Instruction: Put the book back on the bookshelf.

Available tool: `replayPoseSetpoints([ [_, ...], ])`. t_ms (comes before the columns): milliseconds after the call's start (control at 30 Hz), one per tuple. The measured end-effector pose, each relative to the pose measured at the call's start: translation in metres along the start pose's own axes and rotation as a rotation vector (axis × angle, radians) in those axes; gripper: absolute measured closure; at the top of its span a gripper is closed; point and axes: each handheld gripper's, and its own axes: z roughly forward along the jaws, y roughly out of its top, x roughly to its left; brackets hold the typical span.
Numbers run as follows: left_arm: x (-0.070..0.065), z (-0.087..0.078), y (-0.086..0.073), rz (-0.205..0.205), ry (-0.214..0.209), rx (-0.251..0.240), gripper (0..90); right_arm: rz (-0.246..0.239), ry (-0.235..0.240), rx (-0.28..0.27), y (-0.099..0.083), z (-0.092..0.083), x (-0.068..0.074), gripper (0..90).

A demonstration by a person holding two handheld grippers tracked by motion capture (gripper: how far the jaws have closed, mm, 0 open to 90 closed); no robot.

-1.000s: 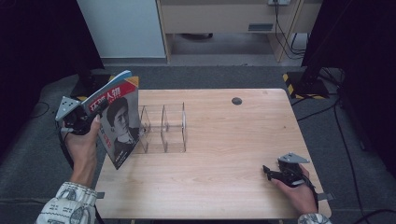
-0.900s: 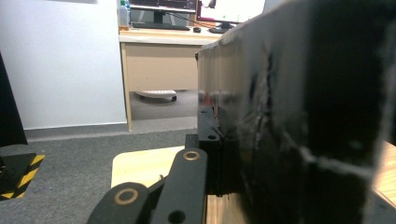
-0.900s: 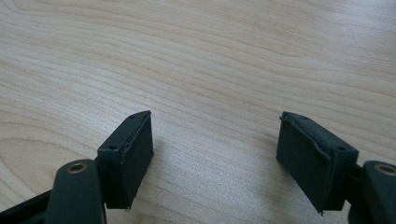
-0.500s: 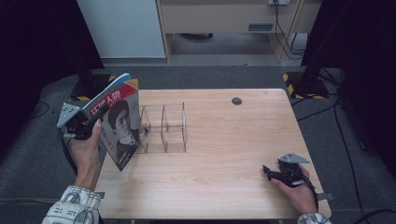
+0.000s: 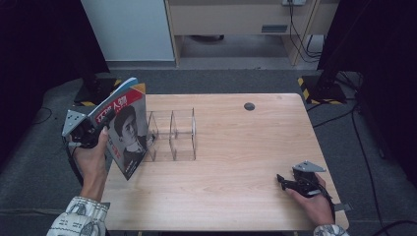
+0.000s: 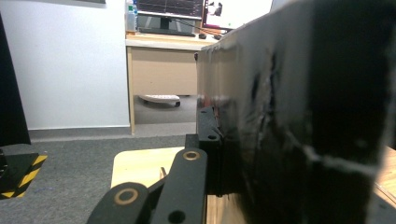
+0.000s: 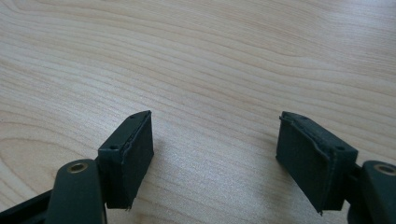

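One magazine (image 5: 125,130) stood tilted over the table's (image 5: 236,147) left edge, clamped in the left tongs (image 5: 101,125), just beside one clear acrylic rack (image 5: 172,135) with three dividers. One dark round disc (image 5: 249,106) lay well apart. The right tongs (image 7: 215,154) rested on bare wood, jaws apart, gripping nothing.

At the left of the frame my magazine (image 5: 125,132) shows a red, white and black cover with a yellow corner. My worktop (image 5: 236,147) is pale wood grain, my grippers black, my sleeve (image 5: 78,219) white with dark print.
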Motion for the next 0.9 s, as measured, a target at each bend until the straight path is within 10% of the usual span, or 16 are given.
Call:
replayPoseSetpoints([
  [900,-0.003,0.002,-0.015,-0.019,-0.006,-0.081,85.5,0.001,0.004,-0.001,0.000,0.000,0.000,28.1],
])
